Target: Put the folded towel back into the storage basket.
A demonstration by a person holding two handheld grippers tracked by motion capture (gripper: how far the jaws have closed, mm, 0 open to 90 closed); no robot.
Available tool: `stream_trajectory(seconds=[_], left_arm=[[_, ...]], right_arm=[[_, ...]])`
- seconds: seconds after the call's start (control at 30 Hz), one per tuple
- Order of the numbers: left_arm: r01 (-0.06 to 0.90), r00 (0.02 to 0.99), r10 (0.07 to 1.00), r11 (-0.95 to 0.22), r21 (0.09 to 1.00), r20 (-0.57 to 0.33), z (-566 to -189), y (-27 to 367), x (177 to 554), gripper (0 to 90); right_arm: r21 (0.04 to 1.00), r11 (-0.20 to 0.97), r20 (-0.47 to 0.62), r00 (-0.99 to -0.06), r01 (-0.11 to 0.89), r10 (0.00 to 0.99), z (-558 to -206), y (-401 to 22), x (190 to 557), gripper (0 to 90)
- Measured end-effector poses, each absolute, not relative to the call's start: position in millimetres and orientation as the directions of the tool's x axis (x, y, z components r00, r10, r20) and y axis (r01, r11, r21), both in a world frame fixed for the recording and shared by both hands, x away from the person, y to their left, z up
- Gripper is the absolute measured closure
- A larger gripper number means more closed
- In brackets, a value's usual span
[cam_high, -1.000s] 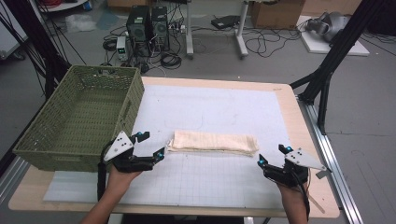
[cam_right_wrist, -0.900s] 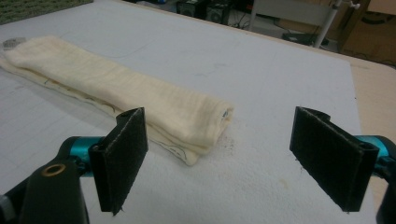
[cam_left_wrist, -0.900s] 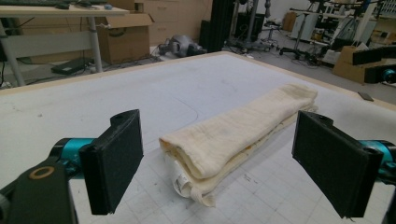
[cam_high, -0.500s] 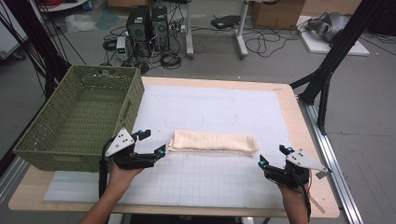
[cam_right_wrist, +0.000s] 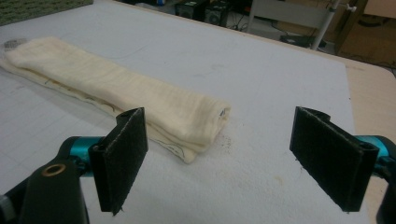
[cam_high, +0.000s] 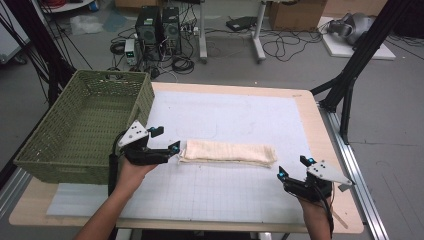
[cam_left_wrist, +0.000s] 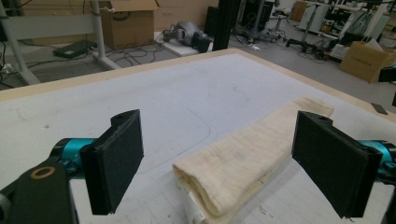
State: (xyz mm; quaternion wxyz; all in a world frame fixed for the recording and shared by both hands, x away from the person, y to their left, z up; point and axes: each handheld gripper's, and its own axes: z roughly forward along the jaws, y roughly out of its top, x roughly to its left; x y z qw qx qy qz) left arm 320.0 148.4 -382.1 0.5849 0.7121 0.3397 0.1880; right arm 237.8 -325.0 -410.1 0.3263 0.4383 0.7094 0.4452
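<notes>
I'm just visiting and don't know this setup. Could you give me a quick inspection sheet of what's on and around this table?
Surface: wooden table covered by a white gridded mat.
Job's things: folded cream towel lying flat mid-mat; green woven basket at the table's left, nothing seen inside.
Clutter: nothing seen.
Grippers: left tool open, jaws at the towel's left end, not touching; right tool open, apart from the towel's right end.
Cables: one trails from each tool; many lie loose on the floor behind.
Surroundings: computer towers, cardboard boxes, black frame legs.

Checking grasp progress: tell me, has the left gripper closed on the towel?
No, the left gripper is wide open with the towel untouched between its jaws.
</notes>
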Motion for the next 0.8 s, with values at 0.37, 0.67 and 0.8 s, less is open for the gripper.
stream_trajectory(seconds=[0.37,0.67,0.8], left_arm=[[0.354,0.698,0.692,-0.11,0.929,-0.184,-394,138,341,19.4],[0.409,0.69,0.701,-0.175,0.896,-0.178,-407,117,362,21.6],[0.438,0.68,0.709,-0.185,0.88,-0.189,-413,113,367,23.8]], right_arm=[[0.915,0.228,-0.078,-0.41,0.332,0.909,-411,-324,238,18.0],[0.913,0.236,-0.081,-0.419,0.333,0.904,-412,-322,242,18.0],[0.909,0.25,-0.09,-0.427,0.334,0.9,-412,-320,242,18.0]])
